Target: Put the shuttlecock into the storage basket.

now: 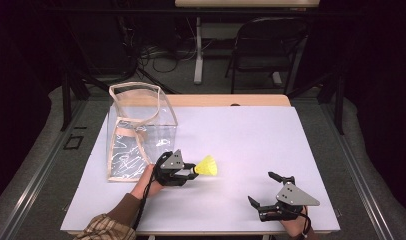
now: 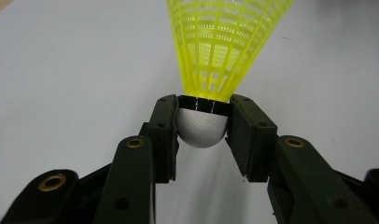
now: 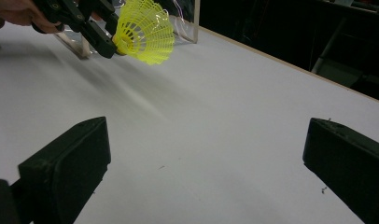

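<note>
Our right gripper (image 1: 265, 192) idles open, left gripper (image 2: 204, 121) clamps the shuttlecock (image 2: 225, 42); next, we lift it into the clear bag (image 1: 141, 130).

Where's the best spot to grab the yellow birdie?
By its round white cork nose, as the left gripper does now: one jaw on each side of the shuttlecock, coming from behind the nose. The cork looks firm; the yellow mesh skirt would likely squash.

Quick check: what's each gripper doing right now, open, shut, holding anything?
Left gripper: shut on the yellow shuttlecock, gripped at its white cork.
Right gripper: open, holding nothing.
</note>
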`<state>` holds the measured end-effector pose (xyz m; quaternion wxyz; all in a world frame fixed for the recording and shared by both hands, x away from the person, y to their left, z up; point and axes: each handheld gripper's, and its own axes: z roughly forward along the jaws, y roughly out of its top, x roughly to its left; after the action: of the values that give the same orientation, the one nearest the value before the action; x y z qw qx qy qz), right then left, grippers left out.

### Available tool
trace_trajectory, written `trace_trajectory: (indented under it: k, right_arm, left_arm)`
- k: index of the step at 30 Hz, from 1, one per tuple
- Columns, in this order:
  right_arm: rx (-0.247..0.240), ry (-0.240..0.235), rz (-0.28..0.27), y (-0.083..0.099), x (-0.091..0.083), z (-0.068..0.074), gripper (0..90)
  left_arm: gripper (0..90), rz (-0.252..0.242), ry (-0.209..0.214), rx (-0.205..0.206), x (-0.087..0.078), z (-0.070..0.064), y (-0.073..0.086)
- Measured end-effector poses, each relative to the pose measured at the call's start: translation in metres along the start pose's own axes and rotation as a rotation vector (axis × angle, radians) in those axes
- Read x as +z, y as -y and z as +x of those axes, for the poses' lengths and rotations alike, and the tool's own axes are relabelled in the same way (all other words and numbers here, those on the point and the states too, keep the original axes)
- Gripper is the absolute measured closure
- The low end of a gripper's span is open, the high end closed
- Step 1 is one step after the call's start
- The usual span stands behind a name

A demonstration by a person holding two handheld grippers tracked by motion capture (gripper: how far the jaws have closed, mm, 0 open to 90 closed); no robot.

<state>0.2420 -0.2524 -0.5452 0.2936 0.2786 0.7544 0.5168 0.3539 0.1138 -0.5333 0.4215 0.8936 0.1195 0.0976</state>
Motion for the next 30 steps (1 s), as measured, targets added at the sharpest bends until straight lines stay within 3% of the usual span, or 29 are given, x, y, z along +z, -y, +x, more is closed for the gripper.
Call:
trace_trajectory:
  k: [30]
  right_arm:
    - [-0.001, -0.001, 0.0, 0.0, 0.0, 0.0, 0.4]
  left_arm:
    - [63.6, -0.008, -0.072, -0.039, -0.016, 0.006, 0.002]
